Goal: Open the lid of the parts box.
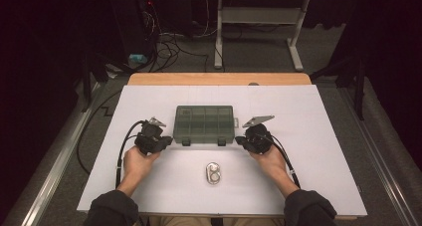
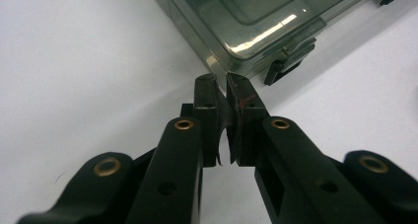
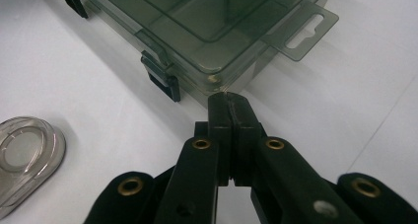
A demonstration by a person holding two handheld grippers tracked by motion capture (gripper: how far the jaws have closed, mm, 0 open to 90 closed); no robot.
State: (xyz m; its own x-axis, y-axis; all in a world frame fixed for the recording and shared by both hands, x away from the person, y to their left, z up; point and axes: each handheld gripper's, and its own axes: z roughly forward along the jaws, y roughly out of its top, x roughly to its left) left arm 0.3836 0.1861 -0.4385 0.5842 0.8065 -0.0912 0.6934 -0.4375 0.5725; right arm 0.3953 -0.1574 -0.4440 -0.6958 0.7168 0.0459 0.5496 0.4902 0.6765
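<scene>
Resting on a white table [image 1: 318,151], a smoky clear plastic compartment box [image 1: 204,123] sits at the centre of the high view, its lid down and two dark latches [image 1: 186,142] along its near edge. A person's hands come in from the bottom of the frame, each holding a black gripper. The left gripper [image 1: 166,141] sits just beside the box's lower-left corner; in the left gripper view its jaws are pinched together with nothing between them, tips near that corner. The right gripper [image 1: 240,140] sits just beside the lower-right corner; in the right gripper view its jaws are also closed and empty, tips almost at the box wall; contact cannot be told. A flat hang tab [image 3: 300,29] juts from the box at the upper right of that view. A small clear oval case [image 1: 214,173] lies lower centre, well apart from the box.

The box looks light, rigid and smooth, so it would likely slide on the table when pushed. The latches or the hang tab appear the best places to grip; the glossy lid offers little purchase.
</scene>
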